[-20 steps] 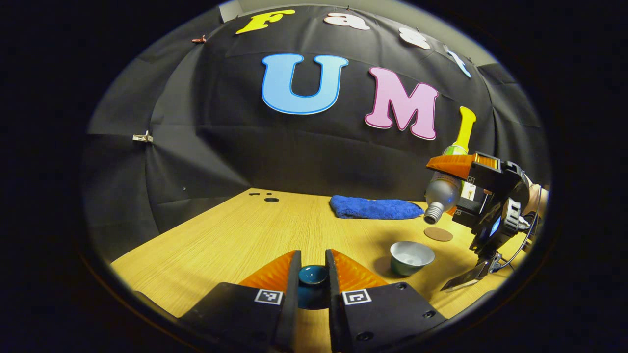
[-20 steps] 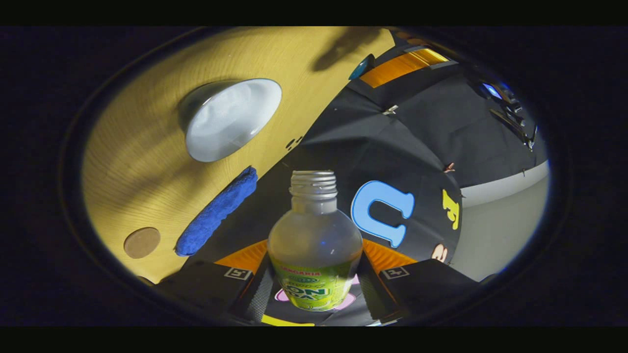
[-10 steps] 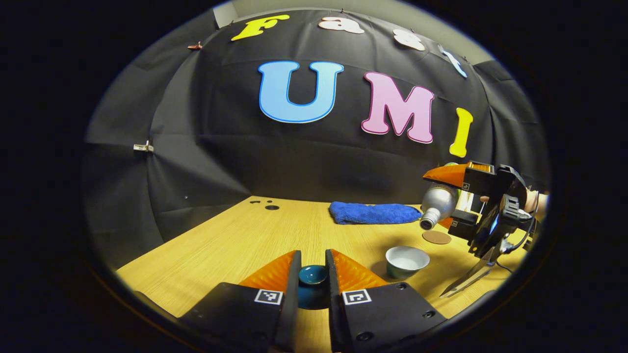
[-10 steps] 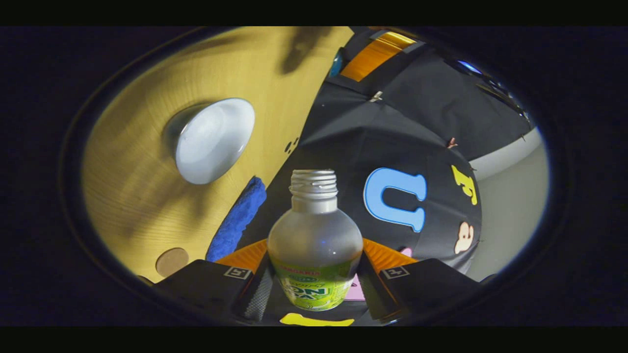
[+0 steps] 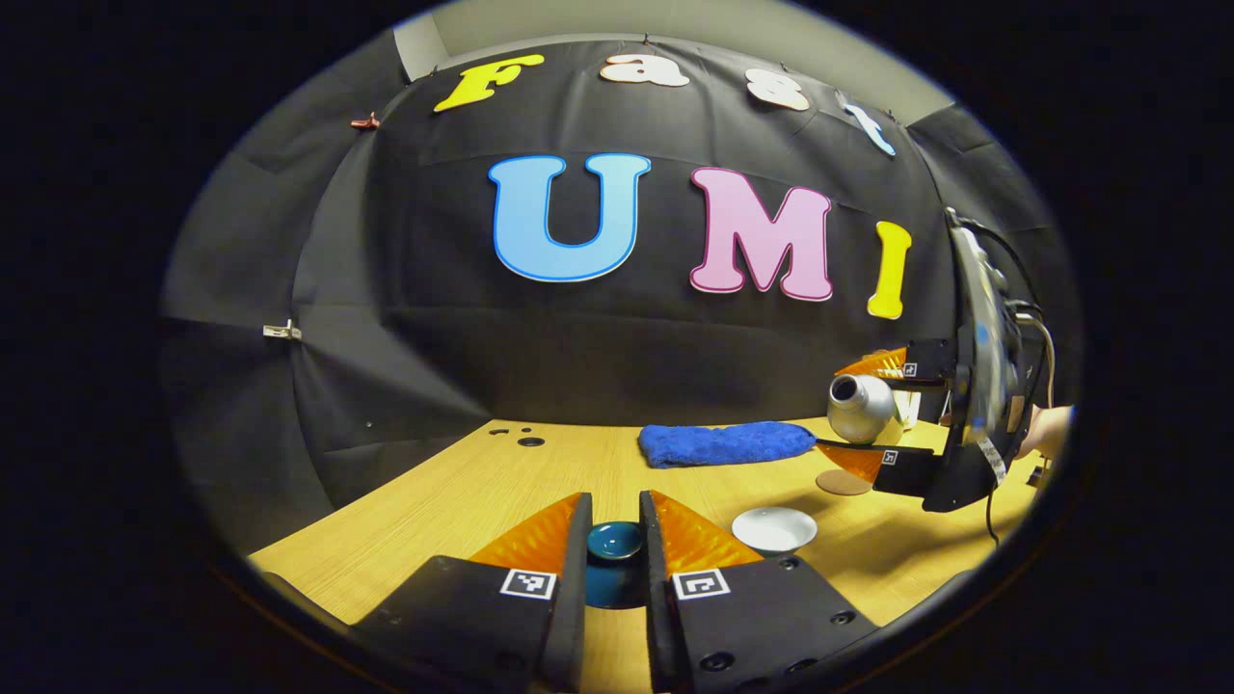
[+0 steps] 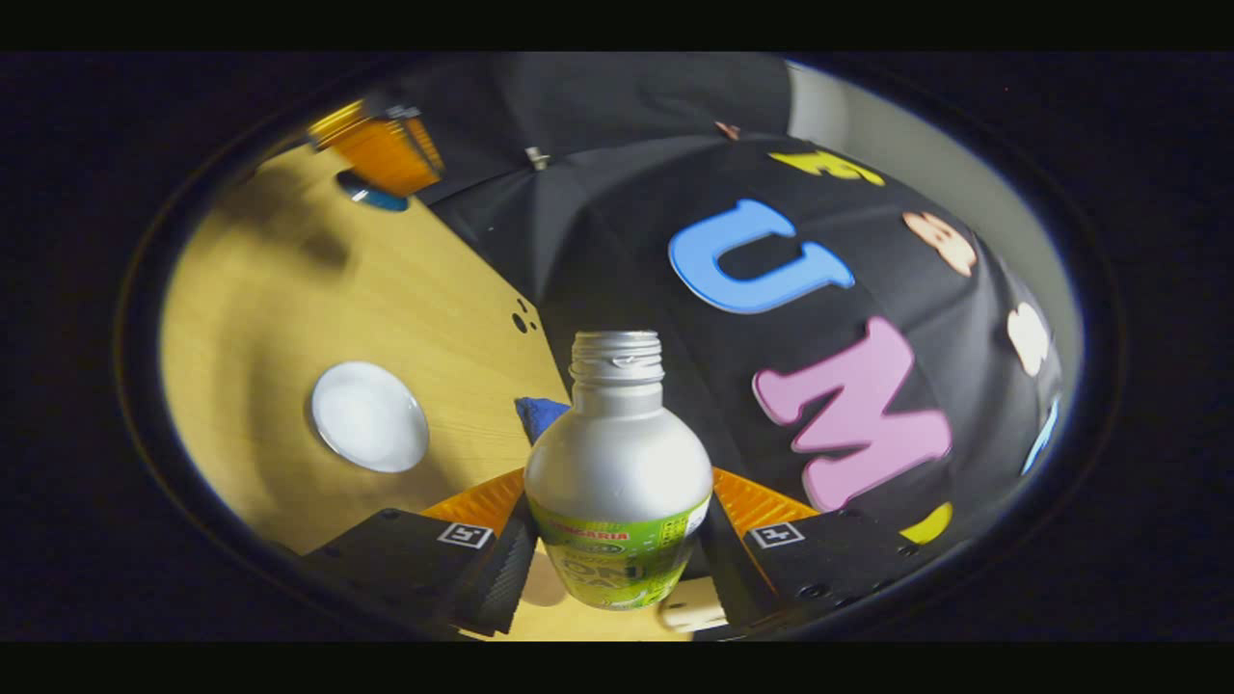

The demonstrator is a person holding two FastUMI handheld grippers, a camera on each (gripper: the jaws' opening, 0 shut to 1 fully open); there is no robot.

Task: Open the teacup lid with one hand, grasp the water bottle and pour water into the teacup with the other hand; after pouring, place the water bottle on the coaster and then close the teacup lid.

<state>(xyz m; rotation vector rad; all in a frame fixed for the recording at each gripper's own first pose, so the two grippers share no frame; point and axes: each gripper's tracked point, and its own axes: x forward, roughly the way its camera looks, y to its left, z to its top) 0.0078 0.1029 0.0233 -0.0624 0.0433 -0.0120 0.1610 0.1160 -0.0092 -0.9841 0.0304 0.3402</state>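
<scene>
The water bottle [image 6: 617, 482] sits clamped in my right gripper [image 6: 617, 549], uncapped and tipped on its side, above the coaster [image 5: 842, 482] and beside the open teacup [image 5: 774, 529] on the surface [image 5: 540, 472]. Setting it down crooked could topple it. My left gripper [image 5: 615, 540] pinches the teal lid [image 5: 615, 542] low, left of the cup.

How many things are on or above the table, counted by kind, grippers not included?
Teacup: 1
Teacup lid: 1
Water bottle: 1
Coaster: 1
Blue cloth: 1
Total: 5
</scene>
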